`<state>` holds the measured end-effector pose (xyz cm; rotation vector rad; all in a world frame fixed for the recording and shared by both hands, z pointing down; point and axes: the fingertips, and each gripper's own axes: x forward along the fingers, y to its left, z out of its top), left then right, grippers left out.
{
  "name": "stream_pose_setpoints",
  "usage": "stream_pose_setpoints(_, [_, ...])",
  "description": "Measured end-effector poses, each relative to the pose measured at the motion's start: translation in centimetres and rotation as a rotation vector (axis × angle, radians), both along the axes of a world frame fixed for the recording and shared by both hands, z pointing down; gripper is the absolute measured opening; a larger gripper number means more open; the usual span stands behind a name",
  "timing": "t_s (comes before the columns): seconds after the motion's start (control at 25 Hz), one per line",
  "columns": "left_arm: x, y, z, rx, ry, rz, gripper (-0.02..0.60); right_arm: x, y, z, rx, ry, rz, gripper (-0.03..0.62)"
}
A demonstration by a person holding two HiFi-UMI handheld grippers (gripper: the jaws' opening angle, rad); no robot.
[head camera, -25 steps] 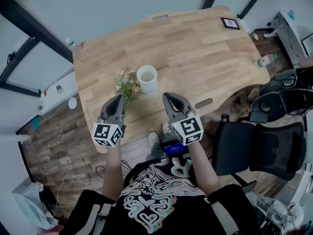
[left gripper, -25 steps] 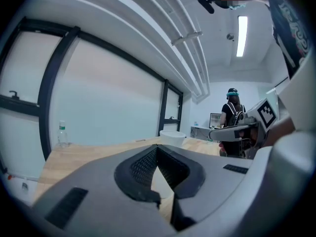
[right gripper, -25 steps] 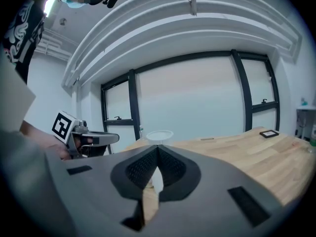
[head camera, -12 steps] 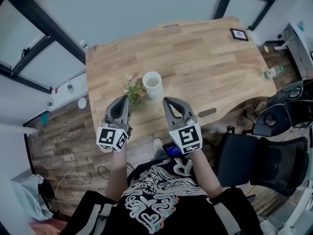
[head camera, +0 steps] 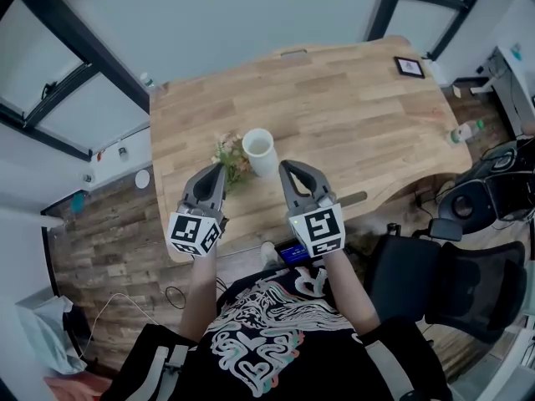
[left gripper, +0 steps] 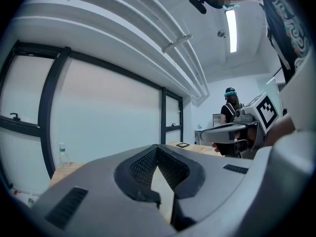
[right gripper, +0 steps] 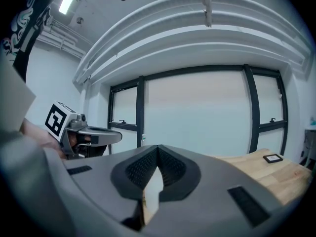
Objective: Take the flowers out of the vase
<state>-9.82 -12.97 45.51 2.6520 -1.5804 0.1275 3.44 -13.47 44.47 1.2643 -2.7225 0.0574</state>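
On the wooden table (head camera: 351, 98) the flowers (head camera: 231, 159) lie just left of the vase (head camera: 258, 151), apparently out of it, so your task looks done; your left gripper (head camera: 214, 170) and right gripper (head camera: 287, 169) have their jaws together, empty.

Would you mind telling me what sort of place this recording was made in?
Probably an office or lab workspace: a wooden desk, a black office chair near it, and large dark-framed windows.
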Motion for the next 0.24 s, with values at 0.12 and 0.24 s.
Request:
stream_pose_setpoints(0.12, [-0.09,-0.31,-0.01,-0.002,0.006,0.0,0.003,-0.03,-0.3,-0.08,0.002,-0.002,-0.001,0.002])
stream_pose_setpoints(0.24, [-0.28,-0.66,-0.35,0.002,0.01,0.002,0.003,-0.09,-0.7,-0.1,0.002,-0.005,-0.004,0.002])
